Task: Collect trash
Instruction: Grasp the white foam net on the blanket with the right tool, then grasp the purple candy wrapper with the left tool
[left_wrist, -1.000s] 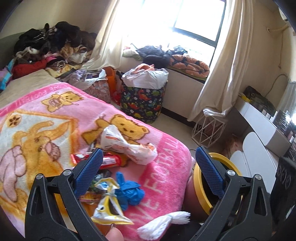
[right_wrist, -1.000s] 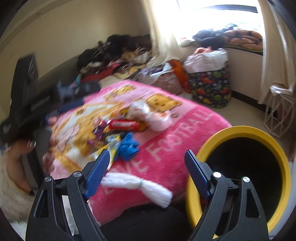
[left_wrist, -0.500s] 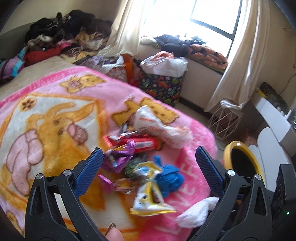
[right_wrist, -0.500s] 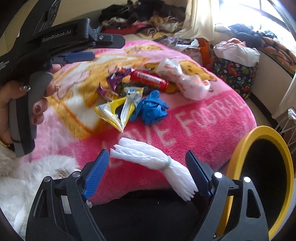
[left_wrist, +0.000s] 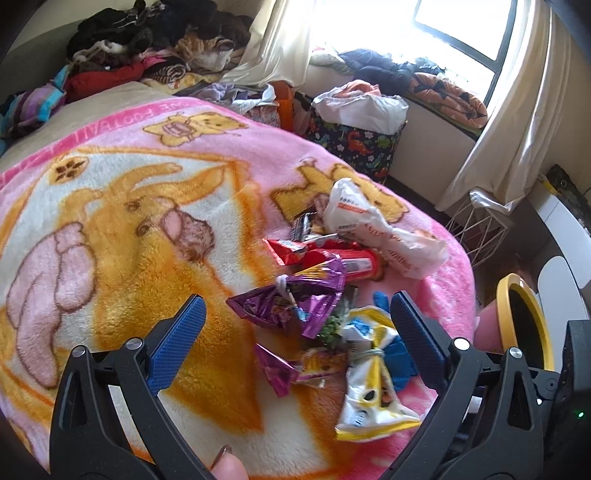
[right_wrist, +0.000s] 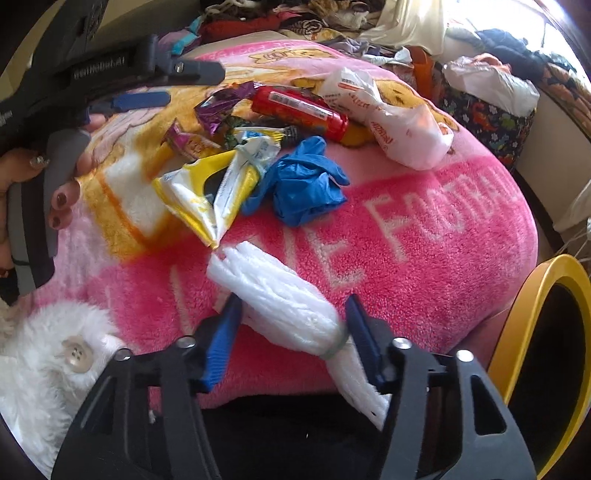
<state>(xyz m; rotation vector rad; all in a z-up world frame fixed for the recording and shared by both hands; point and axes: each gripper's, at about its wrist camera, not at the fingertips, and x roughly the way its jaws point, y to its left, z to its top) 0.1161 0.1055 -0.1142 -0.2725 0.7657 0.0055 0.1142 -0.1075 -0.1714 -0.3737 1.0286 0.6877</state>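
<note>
Your bed is covered by a big pink blanket (left_wrist: 122, 229) with yellow bears on it. Past the bed, near the window, you can see a heap of clothes (left_wrist: 147, 40) and a dark bag (left_wrist: 354, 147) with little dinosaurs on it. Down beside the bed, on your right, stands a black bin with a yellow rim (right_wrist: 517, 321).

The trash lies in a small pile on the blanket. There is a white plastic bag (left_wrist: 373, 229), a red tube (right_wrist: 299, 109), a crumpled blue glove (right_wrist: 303, 184), a yellow and white wrapper (left_wrist: 369, 391) and some purple wrappers (left_wrist: 295, 299). A white foam bundle (right_wrist: 280, 310) with a band around it lies apart from the pile, at the near edge of the bed.

Your left gripper (left_wrist: 295, 339) hangs over the pile. Its jaws are wide and hold nothing; the purple wrappers and the yellow and white wrapper show between them.

Your right gripper (right_wrist: 291, 332) points down at the white foam bundle. Its jaws are closing, with the bundle between them. The blue pads (right_wrist: 221, 339) are right at the sides of the bundle.
</note>
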